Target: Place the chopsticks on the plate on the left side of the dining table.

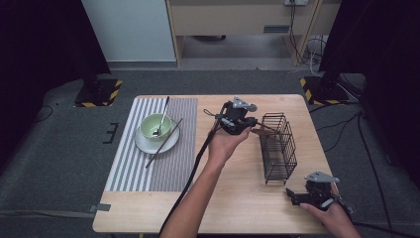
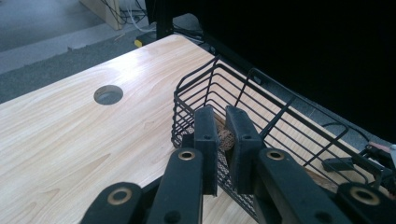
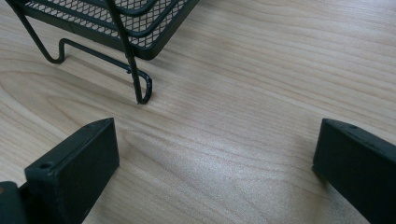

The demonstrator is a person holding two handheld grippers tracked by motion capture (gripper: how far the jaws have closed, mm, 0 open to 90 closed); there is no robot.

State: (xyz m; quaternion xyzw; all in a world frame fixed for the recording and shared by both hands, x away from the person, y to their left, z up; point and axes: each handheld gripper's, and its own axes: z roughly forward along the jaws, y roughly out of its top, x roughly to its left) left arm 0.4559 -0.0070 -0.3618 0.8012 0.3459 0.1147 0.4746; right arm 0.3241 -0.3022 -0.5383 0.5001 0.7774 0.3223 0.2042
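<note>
My left gripper (image 1: 250,126) is held over the middle of the table, right at the near-left rim of a black wire basket (image 1: 278,148). It is shut on a brown chopstick (image 1: 261,132) that points into the basket. In the left gripper view the jaws (image 2: 222,116) stand almost together, with the chopstick's brown end (image 2: 227,138) between them over the basket's rim (image 2: 243,88). My right gripper (image 1: 292,196) rests low at the table's front right, open, nothing in it. Its jaws (image 3: 215,140) are wide apart over bare wood, near the basket's wire foot (image 3: 140,93).
On a striped placemat (image 1: 129,163) at the left stands a white plate (image 1: 148,145) with a green bowl (image 1: 155,126) and a spoon (image 1: 162,116) in it. A second chopstick (image 1: 163,143) lies across the plate. A round hole (image 2: 108,94) sits in the tabletop.
</note>
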